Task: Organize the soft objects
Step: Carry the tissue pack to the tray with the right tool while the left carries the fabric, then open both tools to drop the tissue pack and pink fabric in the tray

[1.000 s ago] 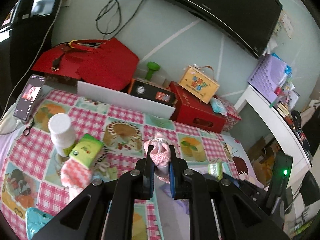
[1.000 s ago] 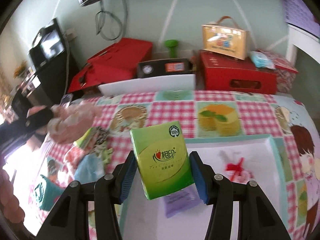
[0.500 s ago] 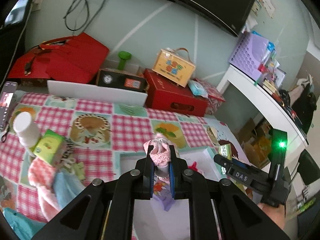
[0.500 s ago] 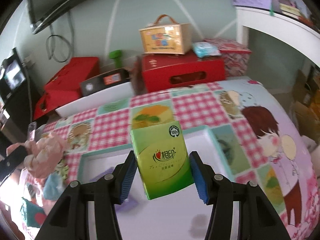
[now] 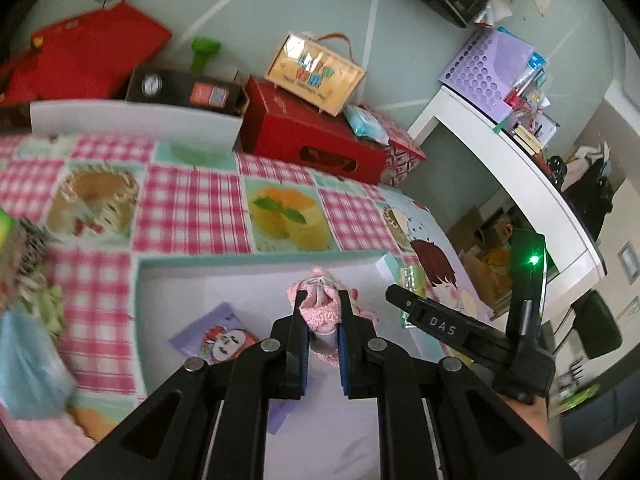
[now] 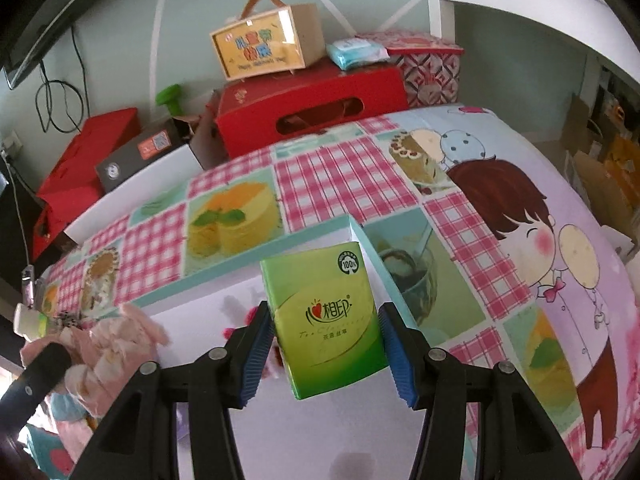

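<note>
My left gripper [image 5: 320,312] is shut on a pink knitted soft piece [image 5: 319,312] and holds it over the white tray with a teal rim [image 5: 256,260]. My right gripper [image 6: 326,332] is shut on a green tissue pack [image 6: 326,320], held upright over the tray's far right corner [image 6: 360,236]. The left gripper with its pink piece [image 6: 108,348] shows at the left of the right wrist view. The right gripper's body [image 5: 460,328] shows in the left wrist view. A purple packet with a cartoon face [image 5: 216,336] lies in the tray.
Soft cloths, light blue [image 5: 28,368] and pink, lie left of the tray on the checked tablecloth [image 5: 192,204]. Red boxes [image 5: 312,144], a yellow gift box [image 5: 316,72] and a white desk [image 5: 520,168] stand beyond the table's edge.
Both grippers have moved right and forward over the tray, each still holding its object. The bottle and the pile of cloths have slid off to the left of view.
</note>
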Action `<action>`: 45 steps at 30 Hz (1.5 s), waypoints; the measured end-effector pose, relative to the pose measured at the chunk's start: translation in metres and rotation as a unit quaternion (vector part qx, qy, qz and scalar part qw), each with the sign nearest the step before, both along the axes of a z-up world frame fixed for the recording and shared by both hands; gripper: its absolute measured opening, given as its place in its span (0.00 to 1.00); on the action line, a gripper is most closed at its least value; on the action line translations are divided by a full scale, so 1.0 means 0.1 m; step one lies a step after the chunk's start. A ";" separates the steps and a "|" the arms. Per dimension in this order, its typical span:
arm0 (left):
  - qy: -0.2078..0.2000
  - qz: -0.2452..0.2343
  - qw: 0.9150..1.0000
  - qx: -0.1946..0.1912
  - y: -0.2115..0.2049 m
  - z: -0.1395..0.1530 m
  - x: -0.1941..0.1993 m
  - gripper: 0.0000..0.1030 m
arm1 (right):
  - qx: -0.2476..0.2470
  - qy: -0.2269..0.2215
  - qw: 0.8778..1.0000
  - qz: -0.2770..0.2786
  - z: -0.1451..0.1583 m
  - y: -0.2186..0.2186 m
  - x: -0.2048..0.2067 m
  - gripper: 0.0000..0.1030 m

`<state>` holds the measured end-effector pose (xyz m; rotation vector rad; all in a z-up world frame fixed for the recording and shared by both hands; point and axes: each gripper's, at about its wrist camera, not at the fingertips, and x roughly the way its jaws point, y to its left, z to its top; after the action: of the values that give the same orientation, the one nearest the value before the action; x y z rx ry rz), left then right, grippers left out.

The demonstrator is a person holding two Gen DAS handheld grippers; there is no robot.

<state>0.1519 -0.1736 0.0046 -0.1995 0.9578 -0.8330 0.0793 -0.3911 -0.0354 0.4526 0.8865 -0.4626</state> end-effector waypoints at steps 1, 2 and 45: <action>0.003 0.002 1.000 0.003 -0.01 -0.04 0.01 0.12 | -0.005 0.004 1.000 0.001 -0.01 0.00 0.01 0.55; 0.005 0.004 1.000 0.007 -0.01 -0.07 0.03 0.12 | -0.011 0.010 1.000 0.001 -0.04 0.00 0.04 0.55; 0.003 0.016 0.991 0.134 -0.12 -0.25 0.08 0.75 | -0.054 0.077 0.995 0.026 -0.04 0.26 0.30 0.61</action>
<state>0.1594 -0.1859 -0.0208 0.0134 1.0591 -0.6668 0.1093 -0.3649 -0.0397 0.2968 1.0137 -0.4989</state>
